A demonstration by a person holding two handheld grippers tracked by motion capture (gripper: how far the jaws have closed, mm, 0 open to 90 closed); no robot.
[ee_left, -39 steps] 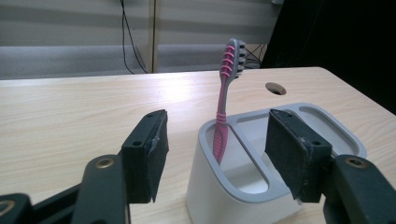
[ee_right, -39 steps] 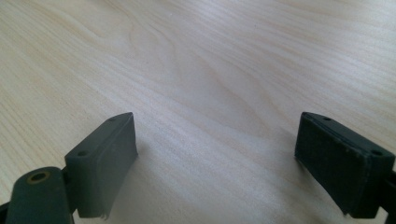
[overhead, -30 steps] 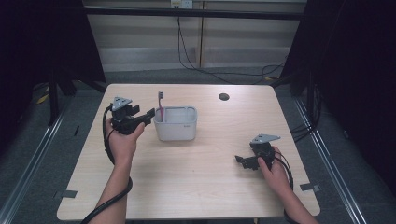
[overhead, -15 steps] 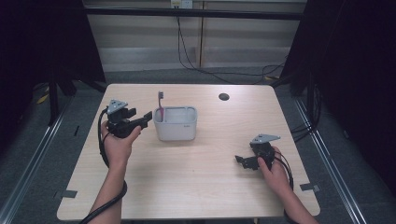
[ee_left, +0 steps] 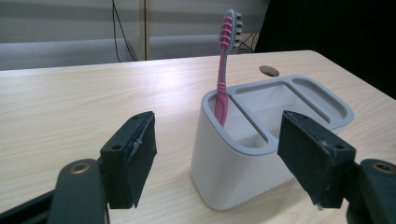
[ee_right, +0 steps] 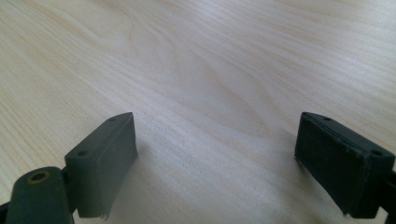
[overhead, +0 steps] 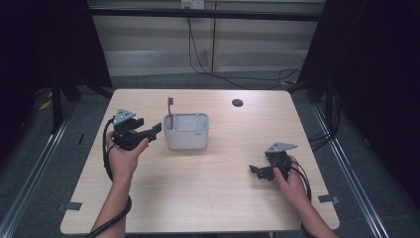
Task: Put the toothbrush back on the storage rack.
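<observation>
A light grey holder (overhead: pixel 186 131) (ee_left: pixel 261 140) with several compartments stands on the wooden table, left of centre. A pink and grey toothbrush (overhead: pixel 170 111) (ee_left: pixel 225 70) stands upright in its left-end compartment, free of any grip. My left gripper (overhead: pixel 154 130) (ee_left: pixel 217 158) hovers just left of the holder and points at it. Its jaws have just been opening; they stand wide, a little short of the holder's near end, and nothing is held. My right gripper (overhead: pixel 255 171) (ee_right: pixel 215 163) rests low over bare table at the right, open and empty.
A small dark round hole (overhead: pixel 237 102) (ee_left: pixel 267 70) sits in the table (overhead: pixel 208 198) behind the holder. Black cables (overhead: pixel 223 74) run across the floor beyond the far edge. Dark curtains flank both sides.
The left gripper has drawn back slightly from the toothbrush and holder, down and to the left, with its jaws wider apart. The toothbrush stays in the holder. The right hand has not moved.
</observation>
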